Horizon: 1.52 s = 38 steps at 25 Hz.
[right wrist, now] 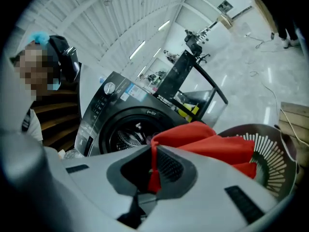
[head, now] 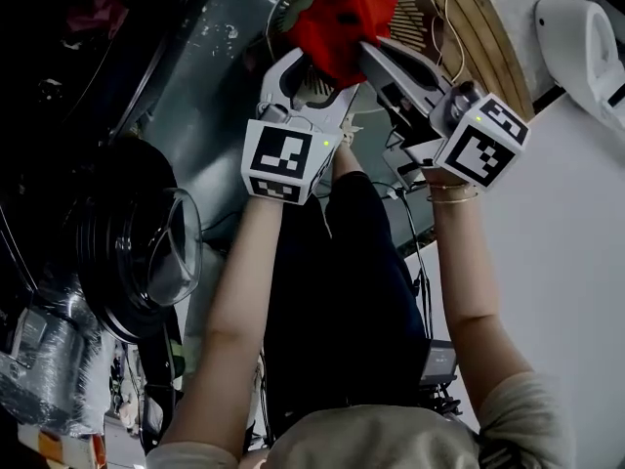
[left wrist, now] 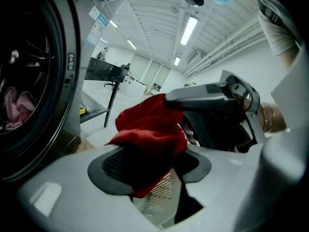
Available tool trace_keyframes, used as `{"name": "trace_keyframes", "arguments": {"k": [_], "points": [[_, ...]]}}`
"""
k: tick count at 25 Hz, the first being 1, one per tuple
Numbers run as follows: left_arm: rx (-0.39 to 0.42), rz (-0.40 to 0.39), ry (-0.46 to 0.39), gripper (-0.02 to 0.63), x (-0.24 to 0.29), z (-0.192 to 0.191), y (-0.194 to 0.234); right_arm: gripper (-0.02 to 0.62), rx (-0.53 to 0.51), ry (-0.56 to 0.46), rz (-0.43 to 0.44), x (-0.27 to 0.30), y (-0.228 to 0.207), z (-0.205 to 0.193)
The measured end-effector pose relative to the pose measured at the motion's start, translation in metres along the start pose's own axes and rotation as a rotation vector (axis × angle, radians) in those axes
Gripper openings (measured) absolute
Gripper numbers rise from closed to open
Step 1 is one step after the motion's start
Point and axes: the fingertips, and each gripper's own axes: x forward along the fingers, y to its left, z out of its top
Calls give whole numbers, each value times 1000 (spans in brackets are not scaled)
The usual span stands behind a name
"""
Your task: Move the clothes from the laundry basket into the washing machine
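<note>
A red cloth [head: 342, 18] hangs in the air above the round slatted laundry basket [head: 425, 13]. My right gripper [head: 369, 55] is shut on it; in the right gripper view a fold of the red cloth [right wrist: 212, 144] is pinched between the pads of the right gripper [right wrist: 153, 170]. My left gripper [head: 317, 74] stands open just beside it. In the left gripper view the red cloth [left wrist: 149, 129] drapes over one pad of the left gripper [left wrist: 154, 170], with a gap beside it. The washing machine [left wrist: 58, 81] is at the left with a pink garment [left wrist: 17, 105] in its drum.
The washer's round glass door [head: 151, 252] hangs open at the left of the head view. Wooden slats [head: 488, 37] lie beside the basket, and a white object [head: 586, 37] is at the far right. A black table [left wrist: 104, 71] stands beyond the washer.
</note>
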Motion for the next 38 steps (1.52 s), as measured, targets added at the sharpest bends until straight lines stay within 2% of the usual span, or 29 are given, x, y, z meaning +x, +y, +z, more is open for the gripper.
{"name": "trace_keyframes", "arguments": {"k": [1,3,7,9,11,13,14,17,19,21,24,27,31,38], "points": [[34,-22,13,246,3,0,-5,29,-17,14,8,1,6,2],[86,-42,26,374,9,1,-11,28,-55,54,22,4,15,1],[73,77,-34,380,17,17,14,28,-80,120,54,12,26,-10],[89,90,-44,379,21,23,21,28,-76,120,48,12,25,-13],[113,86,-36,349,22,23,24,28,-77,114,31,12,21,-14],[124,94,-18,229,21,20,26,28,-79,114,19,13,16,-16],[128,106,-7,189,20,17,27,28,-79,114,20,15,14,-18],[133,186,10,139,10,13,40,29,-75,104,30,23,10,-25],[123,268,-1,124,-6,15,58,42,-52,101,37,29,8,-31],[94,349,-29,123,-24,20,82,86,-26,100,38,33,5,-37],[7,463,-89,123,-53,29,122,86,-18,102,-8,41,-5,-45],[-24,567,-106,120,-75,33,157,86,14,84,-32,50,-12,-53],[-60,658,-169,120,-91,37,193,84,27,118,-29,66,-11,-63],[-192,812,-276,118,-116,54,259,64,51,105,-43,73,-12,-67]]}}
